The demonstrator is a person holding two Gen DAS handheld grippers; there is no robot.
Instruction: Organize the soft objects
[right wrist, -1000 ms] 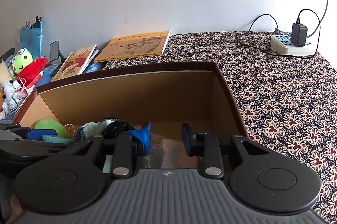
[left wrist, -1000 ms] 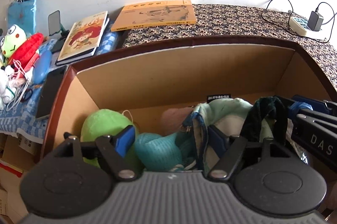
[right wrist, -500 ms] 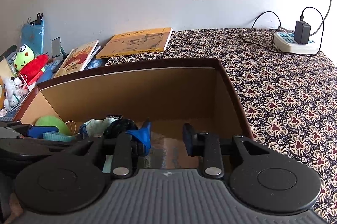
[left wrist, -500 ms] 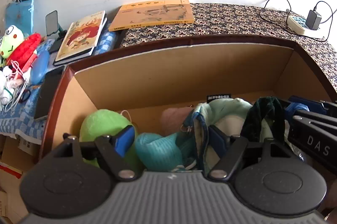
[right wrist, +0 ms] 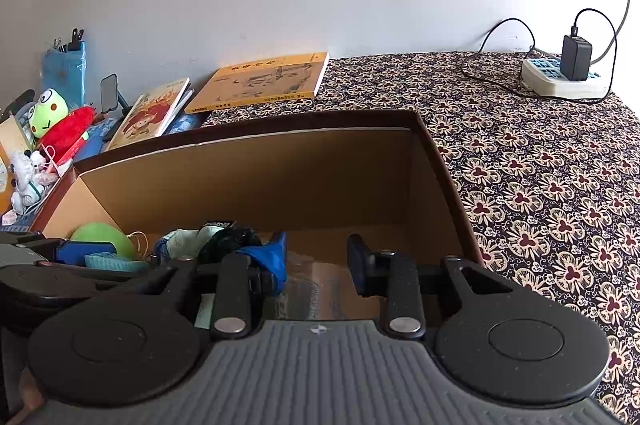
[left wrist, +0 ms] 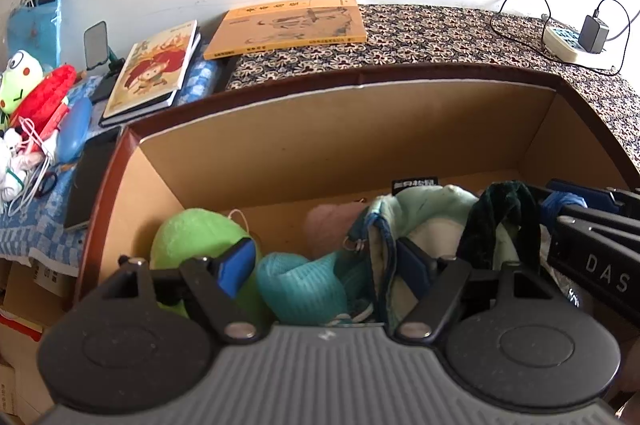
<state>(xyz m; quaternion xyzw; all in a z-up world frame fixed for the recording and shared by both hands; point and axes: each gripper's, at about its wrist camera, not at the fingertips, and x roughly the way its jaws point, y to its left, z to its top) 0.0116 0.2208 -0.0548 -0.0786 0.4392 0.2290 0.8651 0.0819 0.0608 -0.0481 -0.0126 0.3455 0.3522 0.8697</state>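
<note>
The left claw (left wrist: 326,267) tilts down into the near left part of the cardboard box (left wrist: 344,129), its jaws spread wide with a teal mesh bundle (left wrist: 300,283) lying between them; the pads do not press on it. The right claw (right wrist: 316,259) also points down into the box, to the right of the left one. Its jaws stand partly apart over the bare box floor and grip nothing; a scrap of blue cloth (right wrist: 268,255) hangs at its left finger.

The soft things crowd the box's left end: one lime-green plush (left wrist: 192,235), the teal mesh bundle, one pale pink piece (left wrist: 330,227), one pale mint pouch with blue trim (left wrist: 416,217) and one dark green velvet piece (left wrist: 500,217) draped over its right side. The right half of the box is empty cardboard.

Beyond the box, two books (left wrist: 288,27) lie on the table (right wrist: 540,165), one orange, one with a cartoon cover. At far left sit one frog plush (left wrist: 18,79) and one red plush (left wrist: 46,95). At far right, one power strip (right wrist: 560,79) holds one charger.
</note>
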